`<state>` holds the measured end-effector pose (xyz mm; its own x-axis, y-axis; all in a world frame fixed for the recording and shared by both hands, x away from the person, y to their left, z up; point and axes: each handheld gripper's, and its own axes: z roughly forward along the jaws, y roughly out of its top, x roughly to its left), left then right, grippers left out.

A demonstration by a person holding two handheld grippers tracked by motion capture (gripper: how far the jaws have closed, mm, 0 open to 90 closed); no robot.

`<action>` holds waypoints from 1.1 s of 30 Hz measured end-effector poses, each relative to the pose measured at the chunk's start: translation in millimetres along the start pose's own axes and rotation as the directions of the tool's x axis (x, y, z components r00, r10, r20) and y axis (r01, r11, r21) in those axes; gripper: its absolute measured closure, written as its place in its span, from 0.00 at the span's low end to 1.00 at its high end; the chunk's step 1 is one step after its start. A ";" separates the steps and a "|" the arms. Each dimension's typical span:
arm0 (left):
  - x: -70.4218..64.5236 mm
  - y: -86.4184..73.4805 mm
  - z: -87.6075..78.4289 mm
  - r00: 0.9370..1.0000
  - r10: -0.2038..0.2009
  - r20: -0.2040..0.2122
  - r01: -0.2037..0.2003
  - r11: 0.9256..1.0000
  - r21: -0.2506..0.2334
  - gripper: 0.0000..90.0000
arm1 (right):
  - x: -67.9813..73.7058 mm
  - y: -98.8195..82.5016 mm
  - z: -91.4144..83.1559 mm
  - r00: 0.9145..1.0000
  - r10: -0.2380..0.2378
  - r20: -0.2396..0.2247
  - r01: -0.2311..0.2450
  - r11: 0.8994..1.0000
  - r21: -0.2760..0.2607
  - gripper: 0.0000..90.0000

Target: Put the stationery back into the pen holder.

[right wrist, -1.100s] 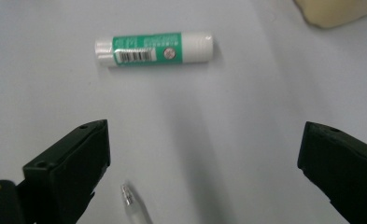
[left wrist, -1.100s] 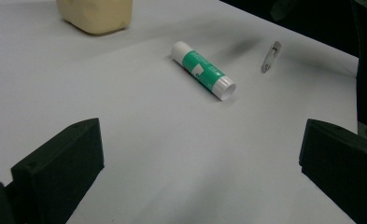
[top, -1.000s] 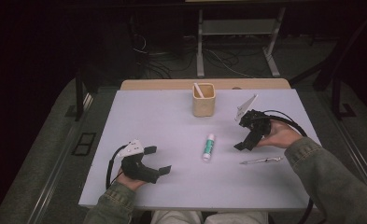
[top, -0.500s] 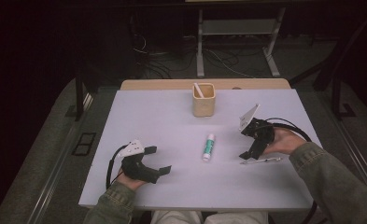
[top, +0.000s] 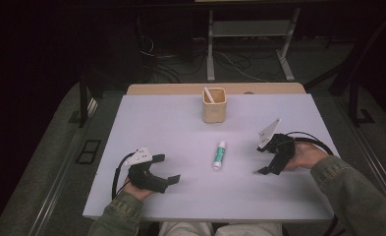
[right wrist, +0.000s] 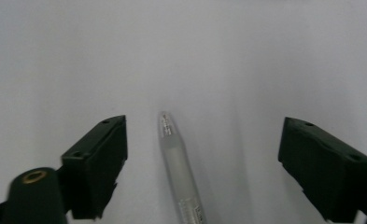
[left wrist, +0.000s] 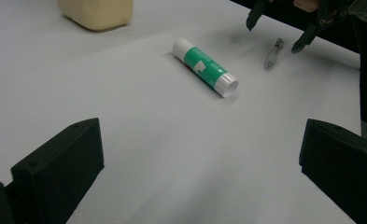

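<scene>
Here, in the high view, the right gripper (top: 268, 160) is hanging low over the right part of the white table (top: 146, 118), held by the person's right hand (top: 303, 156); the pen beneath it cannot be made out from this angle. The left gripper (top: 167, 168) is sitting at the near left of the table in the left hand (top: 134, 189), its jaws standing apart with nothing between them. A green and white glue stick (top: 220, 154) is lying between the two grippers, well apart from both. Farther back a beige cup (top: 214, 108) is standing upright with a pale stick leaning inside it.

In the left gripper view, its two black jaws are spreading wide over bare table. The glue stick (left wrist: 205, 67) is lying ahead, and beyond it the clear pen (left wrist: 273, 53) is resting flat on the table, just under the tips of the right gripper (left wrist: 275, 29).

In the right gripper view, the pen (right wrist: 177, 165) is lying lengthwise between the jaws, nearer the left one and touching neither. The jaws have just been closing, yet a clear gap is showing on both sides of the pen.
</scene>
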<state>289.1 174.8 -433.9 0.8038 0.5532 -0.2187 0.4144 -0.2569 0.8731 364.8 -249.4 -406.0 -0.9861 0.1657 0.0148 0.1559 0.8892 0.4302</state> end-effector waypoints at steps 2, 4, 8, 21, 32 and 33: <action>-0.1 -0.1 0.2 1.000 -0.001 0.001 0.001 1.000 0.001 0.00 | 0.9 -1.1 0.5 1.000 -0.005 -0.009 0.005 1.000 -0.003 0.24; -0.3 -0.1 0.5 1.000 -0.002 0.002 0.002 1.000 0.000 0.00 | 1.9 -2.7 2.3 0.999 -0.014 -0.029 0.015 1.000 0.012 0.30; -0.2 -0.2 0.5 1.000 -0.002 0.001 0.002 1.000 0.002 0.00 | 4.4 -4.9 5.9 0.998 -0.035 -0.046 0.037 0.998 0.043 0.42; 0.0 -0.4 0.8 1.000 -0.001 0.003 0.001 1.000 0.006 0.00 | 4.2 -8.2 12.8 0.995 -0.081 -0.054 0.086 0.991 0.104 0.74; 0.1 -0.5 1.0 1.000 -0.002 0.004 0.002 1.000 0.006 0.00 | 4.8 -8.1 15.6 0.989 -0.132 -0.064 0.138 0.984 0.111 0.88; 0.1 -0.6 1.3 1.000 -0.003 0.005 0.003 1.000 0.006 0.00 | 3.9 -8.4 15.5 0.989 -0.128 -0.068 0.135 0.985 0.109 0.88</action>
<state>289.5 174.0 -435.0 0.8046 0.5501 -0.2235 0.4194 -0.2601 0.8697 360.5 -249.5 -423.6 -0.9996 0.0208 0.0212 0.0266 0.9447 0.3268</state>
